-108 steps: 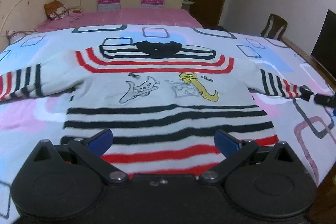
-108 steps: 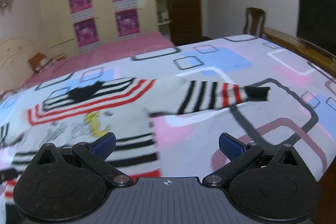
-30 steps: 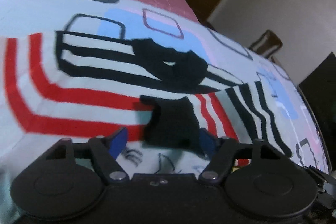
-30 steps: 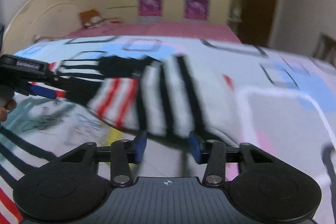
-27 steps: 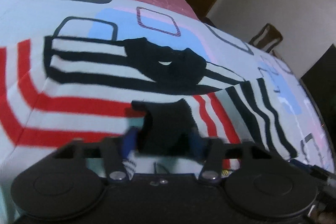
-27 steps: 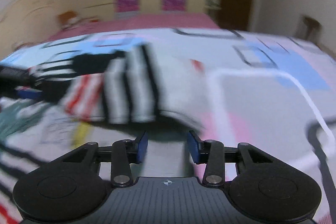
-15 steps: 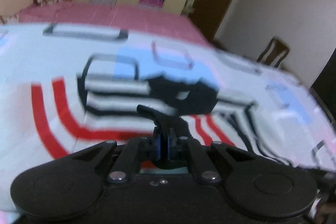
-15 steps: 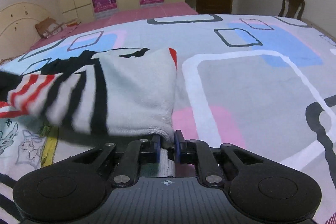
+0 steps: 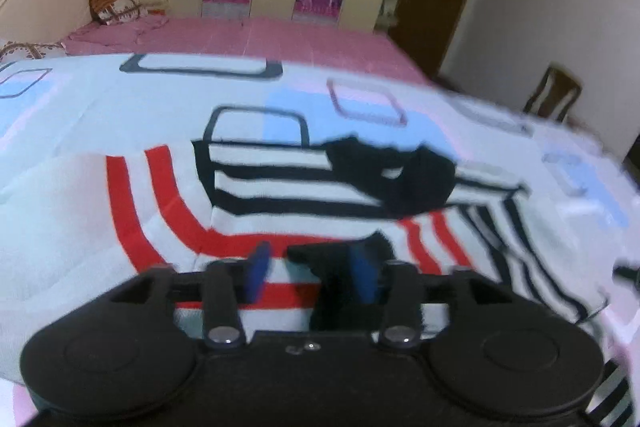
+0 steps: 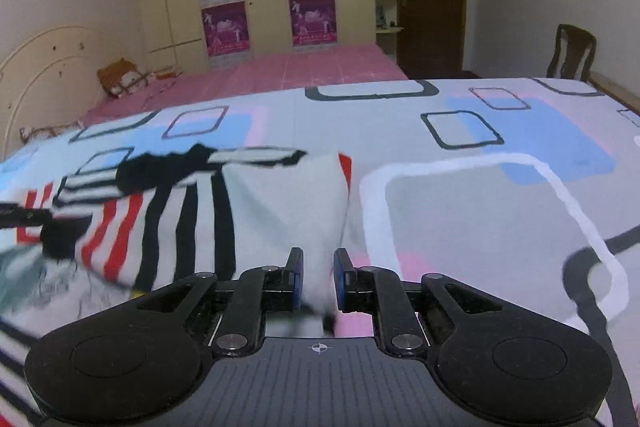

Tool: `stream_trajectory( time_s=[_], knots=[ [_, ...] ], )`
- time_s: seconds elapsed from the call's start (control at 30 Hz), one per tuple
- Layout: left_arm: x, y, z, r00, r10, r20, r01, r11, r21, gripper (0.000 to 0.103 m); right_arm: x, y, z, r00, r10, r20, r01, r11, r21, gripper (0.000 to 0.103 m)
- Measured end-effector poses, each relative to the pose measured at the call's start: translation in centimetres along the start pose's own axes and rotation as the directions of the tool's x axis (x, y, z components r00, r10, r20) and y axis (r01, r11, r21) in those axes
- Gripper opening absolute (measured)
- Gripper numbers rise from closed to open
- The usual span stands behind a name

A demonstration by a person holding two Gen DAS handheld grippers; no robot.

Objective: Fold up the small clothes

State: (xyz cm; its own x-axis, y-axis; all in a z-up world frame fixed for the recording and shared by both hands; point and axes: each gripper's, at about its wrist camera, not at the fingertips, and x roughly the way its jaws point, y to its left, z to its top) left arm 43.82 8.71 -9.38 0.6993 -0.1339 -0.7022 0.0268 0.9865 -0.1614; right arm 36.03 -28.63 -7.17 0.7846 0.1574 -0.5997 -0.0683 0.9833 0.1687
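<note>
A small white sweater [image 9: 132, 227] with red and black stripes and a black collar [image 9: 396, 175] lies flat on the bed. Its right sleeve [image 10: 240, 223] is folded across the chest. My left gripper [image 9: 310, 267] is open over the sleeve's black cuff [image 9: 336, 255], which lies between its blue pads. My right gripper [image 10: 318, 277] has its jaws slightly apart around the white fold of the sleeve. The left gripper shows at the left edge of the right wrist view [image 10: 24, 215].
The bedsheet [image 10: 480, 211] has grey, blue and pink rectangles. A pink bed [image 10: 280, 71] with a cushion [image 10: 120, 77] lies behind, then wardrobes with purple posters. A wooden chair [image 10: 572, 51] stands at the right.
Both grippers were shut on the sleeve half a second ago. Now both have opened: the left has let go of the cuff, and the right has loosened on the fold.
</note>
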Motion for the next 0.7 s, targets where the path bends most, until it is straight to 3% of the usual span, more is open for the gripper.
stream_trajectory(
  time_s=[0.07,0.13,0.17,0.2,0.23,0.27,0.33,0.37,0.47,0.5,0.57,0.7],
  knots=[
    [1.3,-0.4,0.3,1.000,-0.006,-0.027,0.006,1.000,0.018,0.063,2.0,0.7,1.5,1.000,-0.003,0.002,0.003,1.000,0.009,0.014],
    [2.4,-0.1,0.4,0.998,-0.015,-0.063,0.014,1.000,-0.006,0.053,4.5,0.7,3.0,0.999,-0.033,-0.016,0.033,0.999,0.020,0.016],
    [2.8,0.2,0.5,0.997,-0.021,-0.068,0.020,0.999,-0.027,0.051,5.4,0.4,3.6,0.999,-0.044,-0.020,0.045,0.999,0.028,0.034],
    [2.9,0.5,0.5,0.997,-0.029,-0.066,0.026,0.999,-0.045,0.047,6.4,0.0,4.1,0.998,-0.054,-0.020,0.055,0.998,0.041,0.068],
    [3.1,0.7,0.7,0.997,-0.045,-0.068,0.040,0.997,-0.062,0.038,7.2,-0.6,4.5,0.998,-0.063,-0.015,0.064,0.996,0.058,0.076],
    [3.3,0.8,0.8,0.996,-0.058,-0.072,0.053,0.996,-0.075,0.032,8.3,-1.6,4.9,0.999,-0.046,-0.018,0.048,0.996,0.079,0.075],
    [3.8,0.8,0.9,0.993,-0.084,-0.085,0.077,0.994,-0.080,0.014,10.0,-3.3,5.7,0.999,0.009,-0.051,-0.002,0.988,0.151,0.070],
    [4.0,0.6,0.8,0.992,-0.090,-0.084,0.084,0.994,-0.073,0.012,10.9,-4.0,6.0,0.997,0.029,-0.069,-0.016,0.983,0.183,0.054],
    [3.6,-0.1,0.4,0.996,-0.079,-0.035,0.078,0.996,-0.035,0.007,13.6,-6.1,6.3,0.986,0.096,-0.136,-0.054,0.956,0.287,0.037],
    [3.1,-0.1,0.2,0.997,-0.079,0.008,0.079,0.996,-0.046,0.007,14.0,-6.4,6.3,0.981,0.132,-0.144,-0.083,0.949,0.305,0.008],
    [2.1,0.3,-0.6,0.996,-0.049,0.077,0.054,0.997,-0.064,0.007,13.5,-5.9,6.4,0.991,0.084,-0.106,-0.060,0.976,0.210,0.008],
    [2.9,0.4,-1.6,0.999,-0.023,0.046,0.025,0.998,-0.058,0.007,13.5,-5.3,5.2,0.993,0.034,-0.109,-0.019,0.991,0.136,0.009]
  ],
)
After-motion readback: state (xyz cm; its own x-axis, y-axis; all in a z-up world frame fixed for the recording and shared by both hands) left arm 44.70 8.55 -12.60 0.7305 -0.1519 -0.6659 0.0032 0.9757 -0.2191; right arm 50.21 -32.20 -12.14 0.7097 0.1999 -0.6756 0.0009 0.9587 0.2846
